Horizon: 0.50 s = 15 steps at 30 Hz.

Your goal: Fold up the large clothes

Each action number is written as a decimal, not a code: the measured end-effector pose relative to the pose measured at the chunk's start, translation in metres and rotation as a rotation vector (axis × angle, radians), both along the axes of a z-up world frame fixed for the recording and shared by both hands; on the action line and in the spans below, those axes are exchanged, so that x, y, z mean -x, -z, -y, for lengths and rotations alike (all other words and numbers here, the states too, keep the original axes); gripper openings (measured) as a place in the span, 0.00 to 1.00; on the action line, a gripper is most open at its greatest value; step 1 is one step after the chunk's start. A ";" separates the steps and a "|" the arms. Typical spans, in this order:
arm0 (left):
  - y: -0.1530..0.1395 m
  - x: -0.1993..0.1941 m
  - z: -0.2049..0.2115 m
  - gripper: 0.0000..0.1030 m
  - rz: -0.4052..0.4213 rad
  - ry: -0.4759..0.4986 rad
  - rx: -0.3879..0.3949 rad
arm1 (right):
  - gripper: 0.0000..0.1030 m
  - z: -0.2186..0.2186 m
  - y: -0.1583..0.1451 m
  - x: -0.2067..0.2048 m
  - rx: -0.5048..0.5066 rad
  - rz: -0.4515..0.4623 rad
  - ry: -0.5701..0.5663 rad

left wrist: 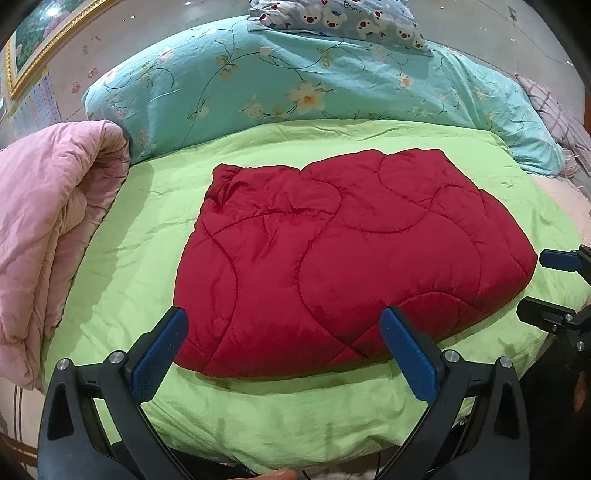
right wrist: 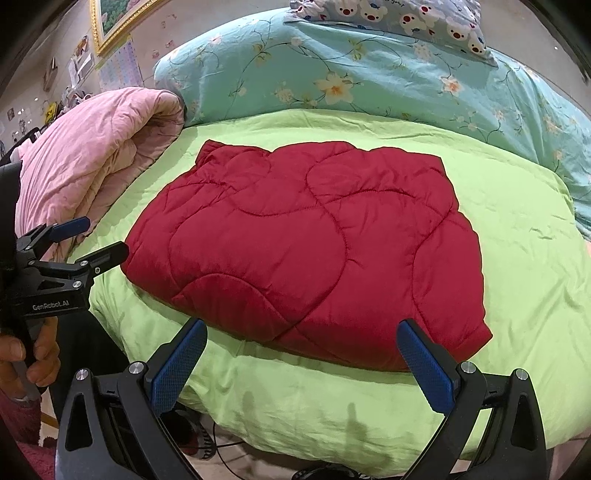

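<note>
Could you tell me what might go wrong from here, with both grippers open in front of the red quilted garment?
1. The red quilted garment looks puffy and slick; a thick folded edge may slip from the left gripper or right gripper.
2. It lies on a loose green sheet, which the jaws might pinch too.
3. The pink quilt crowds the left side.

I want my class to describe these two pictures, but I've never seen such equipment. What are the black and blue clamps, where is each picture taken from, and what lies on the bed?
Each clamp is a hand-held two-finger gripper with a wide-angle camera looking along its fingers. One picture comes from the left gripper, the other from the right gripper; each also shows in the other's view. Both are open and hold nothing. On the green bedcover lies a folded red quilted garment. A pink quilt is bundled on the left, with a blue floral duvet and bear-print pillow behind.
</note>
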State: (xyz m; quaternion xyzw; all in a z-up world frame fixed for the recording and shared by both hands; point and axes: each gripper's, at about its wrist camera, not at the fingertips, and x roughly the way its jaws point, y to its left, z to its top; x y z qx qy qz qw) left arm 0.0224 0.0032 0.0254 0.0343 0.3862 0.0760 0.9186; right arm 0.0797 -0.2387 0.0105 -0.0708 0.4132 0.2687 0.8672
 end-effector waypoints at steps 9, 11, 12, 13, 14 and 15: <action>0.000 -0.004 -0.001 1.00 -0.004 0.007 0.005 | 1.00 0.000 0.000 -0.005 0.003 -0.005 -0.002; 0.000 -0.005 0.000 1.00 -0.003 0.007 0.003 | 1.00 -0.001 0.000 -0.006 0.005 -0.004 -0.003; 0.000 -0.005 0.000 1.00 -0.003 0.008 0.005 | 1.00 0.000 0.000 -0.005 0.004 -0.004 -0.002; 0.000 -0.006 0.000 1.00 -0.003 0.009 0.005 | 1.00 0.000 0.000 -0.005 0.004 -0.003 -0.002; 0.000 -0.006 0.000 1.00 -0.003 0.008 0.002 | 1.00 0.000 0.000 -0.006 0.002 -0.002 -0.001; 0.000 -0.006 0.000 1.00 -0.002 0.009 0.002 | 1.00 0.000 0.000 -0.007 0.001 -0.002 -0.002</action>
